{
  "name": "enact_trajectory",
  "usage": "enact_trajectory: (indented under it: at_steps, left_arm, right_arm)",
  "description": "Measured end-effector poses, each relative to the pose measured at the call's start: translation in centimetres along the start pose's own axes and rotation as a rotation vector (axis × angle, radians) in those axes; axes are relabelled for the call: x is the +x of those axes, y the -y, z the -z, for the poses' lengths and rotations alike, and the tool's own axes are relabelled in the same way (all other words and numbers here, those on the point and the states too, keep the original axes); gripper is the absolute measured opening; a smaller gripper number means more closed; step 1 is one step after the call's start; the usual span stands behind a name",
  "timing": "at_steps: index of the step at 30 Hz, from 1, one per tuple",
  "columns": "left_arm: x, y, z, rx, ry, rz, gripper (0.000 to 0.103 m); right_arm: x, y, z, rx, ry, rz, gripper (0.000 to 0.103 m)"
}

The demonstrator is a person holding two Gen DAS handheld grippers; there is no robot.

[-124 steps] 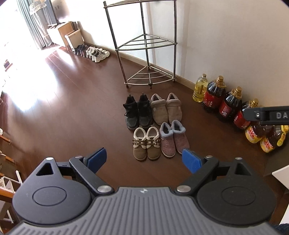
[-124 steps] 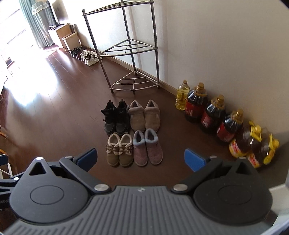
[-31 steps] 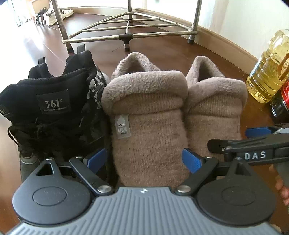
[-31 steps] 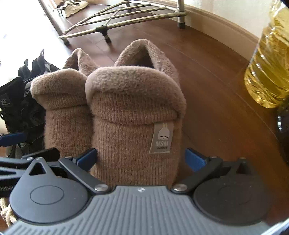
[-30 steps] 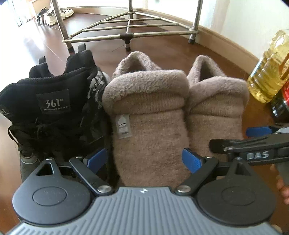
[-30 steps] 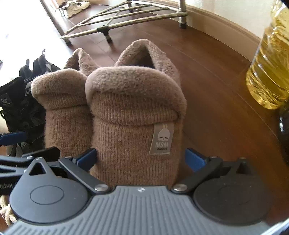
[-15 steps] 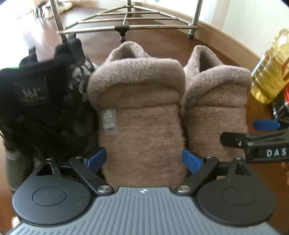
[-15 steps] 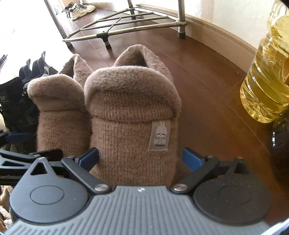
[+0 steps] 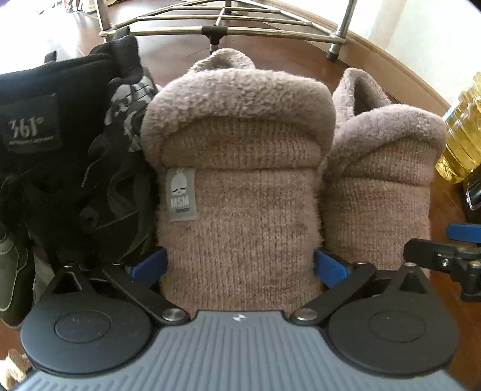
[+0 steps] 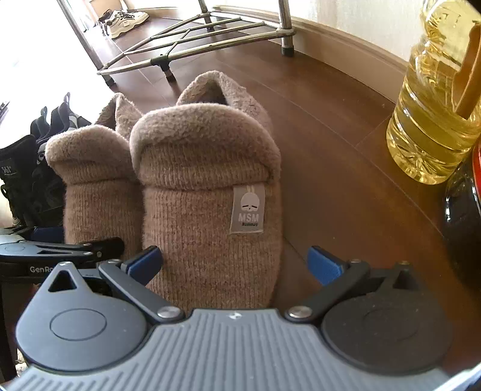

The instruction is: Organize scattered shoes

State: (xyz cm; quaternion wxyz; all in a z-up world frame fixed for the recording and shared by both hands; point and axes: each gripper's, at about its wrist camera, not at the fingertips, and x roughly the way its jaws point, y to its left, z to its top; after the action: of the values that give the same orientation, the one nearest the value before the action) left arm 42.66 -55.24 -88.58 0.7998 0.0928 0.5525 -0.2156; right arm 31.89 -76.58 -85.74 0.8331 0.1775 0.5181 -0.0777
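Note:
Two tan knitted slippers with fleece cuffs stand side by side on the wooden floor. My left gripper [image 9: 239, 267] straddles the toe of the left slipper [image 9: 240, 192], its blue pads touching both sides of the wide toe. My right gripper [image 10: 234, 264] is open around the toe of the right slipper [image 10: 204, 192]; its left pad touches the knit, its right pad stands clear. The right slipper also shows in the left wrist view [image 9: 378, 180], the left slipper in the right wrist view [image 10: 96, 186]. A black 361° boot [image 9: 60, 156] stands directly left of the slippers.
A metal corner rack [image 10: 192, 39] stands just beyond the slippers by the baseboard. A yellow oil bottle [image 10: 436, 99] and a dark bottle [image 10: 463, 216] stand to the right. White sneakers [image 10: 126, 18] sit far back along the wall.
Both grippers came down from a high overview to floor level and pushed forward around the slipper toes. In the last second the left gripper edged closer, its pads now against the slipper.

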Motion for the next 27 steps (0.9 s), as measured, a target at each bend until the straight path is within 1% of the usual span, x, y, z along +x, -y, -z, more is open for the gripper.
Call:
enact_trajectory:
  at_steps: [1, 3, 6, 7, 9, 14, 17, 18, 21, 24, 27]
  left_arm:
    - [-0.1, 0.0, 0.0, 0.013, 0.004, 0.002, 0.095]
    - [-0.3, -0.1, 0.1, 0.026, 0.008, 0.010, 0.086]
    - [-0.6, -0.3, 0.0, 0.045, 0.003, 0.018, 0.083]
    - [-0.7, -0.2, 0.0, 0.051, 0.001, 0.016, 0.083]
    - [-0.7, 0.1, -0.1, 0.065, -0.002, 0.010, 0.089]
    - [-0.4, 0.6, -0.5, 0.094, -0.004, -0.005, 0.093]
    - [0.0, 0.2, -0.6, 0.090, -0.004, -0.008, 0.097]
    - [0.2, 0.0, -0.6, 0.078, -0.005, -0.004, 0.099]
    - [0.6, -0.6, -0.6, 0.048, -0.011, 0.014, 0.100]
    - [0.6, 0.1, -0.9, 0.062, -0.010, 0.009, 0.098]
    - [0.6, 0.5, -0.7, 0.064, -0.002, -0.006, 0.100]
  right_arm:
    - [0.0, -0.1, -0.2, 0.002, 0.007, -0.005, 0.102]
    - [0.0, -0.2, -0.5, 0.004, 0.019, -0.013, 0.102]
    - [0.5, -0.9, -1.1, -0.003, 0.012, -0.020, 0.102]
    - [0.9, -1.4, -1.3, -0.015, 0.007, -0.008, 0.102]
    - [1.3, -2.0, -1.5, -0.034, 0.003, 0.009, 0.102]
    - [2.6, -3.8, -1.8, -0.088, -0.034, 0.034, 0.102]
    - [4.0, -4.6, -2.1, -0.129, -0.057, 0.096, 0.103]
    - [4.3, -4.7, -2.2, -0.129, -0.060, 0.103, 0.103]
    - [4.5, -4.8, -2.2, -0.130, -0.065, 0.123, 0.103]
    - [4.1, -4.5, -2.1, -0.099, -0.072, 0.128, 0.102]
    - [3.6, -3.9, -1.7, -0.052, -0.080, 0.123, 0.102]
